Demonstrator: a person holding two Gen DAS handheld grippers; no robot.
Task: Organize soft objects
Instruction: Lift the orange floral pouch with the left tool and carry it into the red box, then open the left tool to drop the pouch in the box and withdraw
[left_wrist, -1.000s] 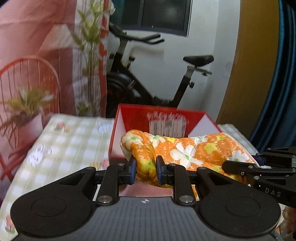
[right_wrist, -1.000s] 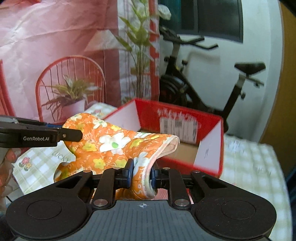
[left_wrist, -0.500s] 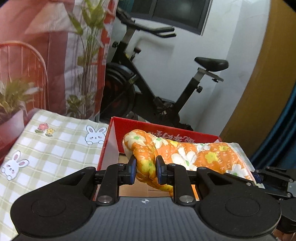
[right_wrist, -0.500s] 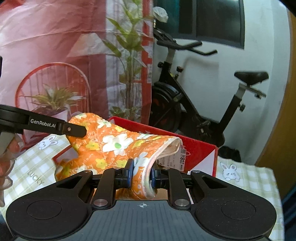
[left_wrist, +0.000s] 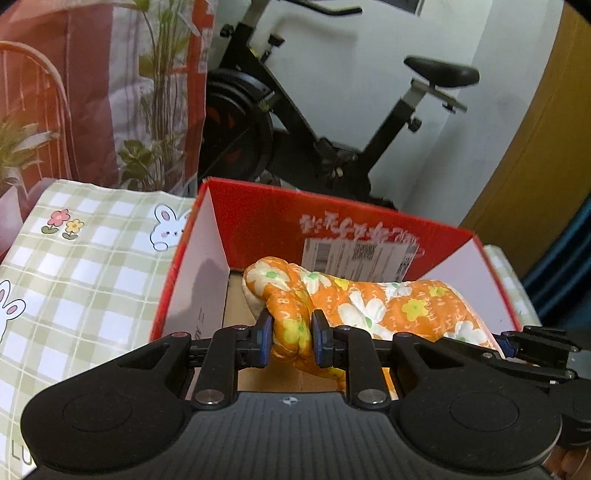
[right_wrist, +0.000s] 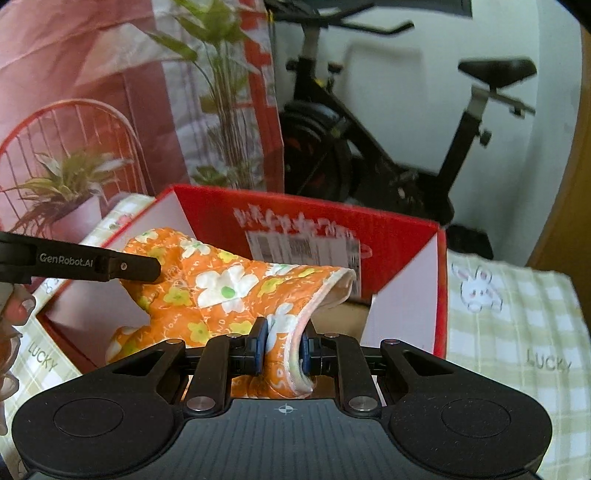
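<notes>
An orange oven mitt with white and yellow flowers (left_wrist: 373, 306) hangs stretched between both grippers, over the open red cardboard box (left_wrist: 332, 221). My left gripper (left_wrist: 290, 341) is shut on the mitt's fingertip end. My right gripper (right_wrist: 283, 347) is shut on the mitt's cuff end (right_wrist: 221, 291), where the pale lining shows. The mitt sits inside the box opening (right_wrist: 406, 240), a little above its brown floor. The right gripper also shows at the right edge of the left wrist view (left_wrist: 532, 350).
The box stands on a green-and-white checked cloth with rabbits (left_wrist: 74, 266) (right_wrist: 517, 314). Behind it are a black exercise bike (left_wrist: 332, 122), a pink printed backdrop with plants (right_wrist: 92, 129) and a white wall.
Both grippers have moved forward and down with the mitt. It has gone from in front of and above the box to inside the box opening, closer to its floor.
</notes>
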